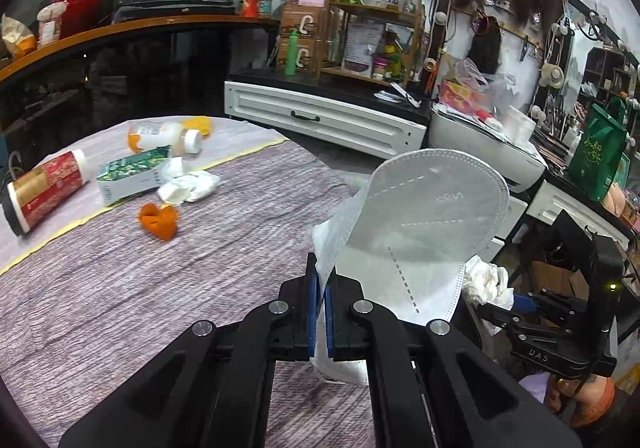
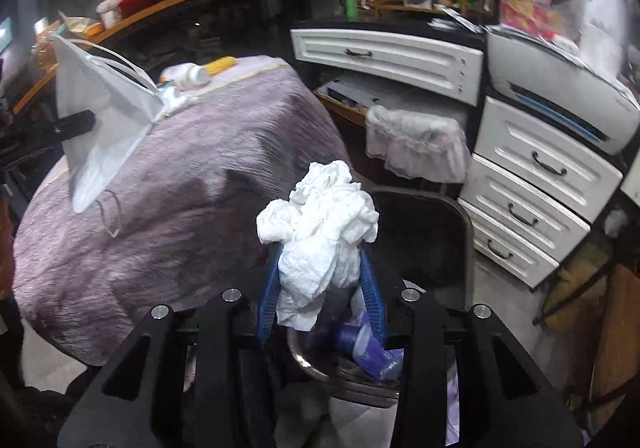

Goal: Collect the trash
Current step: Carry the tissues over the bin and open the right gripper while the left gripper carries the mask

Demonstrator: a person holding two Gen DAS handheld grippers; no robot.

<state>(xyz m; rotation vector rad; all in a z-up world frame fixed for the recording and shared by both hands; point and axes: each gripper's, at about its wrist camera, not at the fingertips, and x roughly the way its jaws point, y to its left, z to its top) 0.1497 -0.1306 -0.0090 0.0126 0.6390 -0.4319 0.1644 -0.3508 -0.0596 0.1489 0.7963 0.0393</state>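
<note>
- Your left claw is clamped on a white face mask; the blue pads pinch its folded lower edge, and the mask fans upward and to the right above the desk.
- That mask looks clean and stiff, with dashed stitch lines, a dotted seam round its rim and faint mirrored lettering near the top. In your right wrist view an ear loop dangles under it.
- Your right claw is closed round a crumpled white tissue, a wrinkled ball that bulges out above the blue fingers.
- Under the tissue sits a trash bin, off the desk's edge, with a purple wrapper inside.
- More trash lies at the desk's far end: orange peel, a wadded tissue pile, a green-and-white carton, a red-and-gold cup on its side and a toppled white bottle.
- The desk wears a ribbed purple cloth.
</note>
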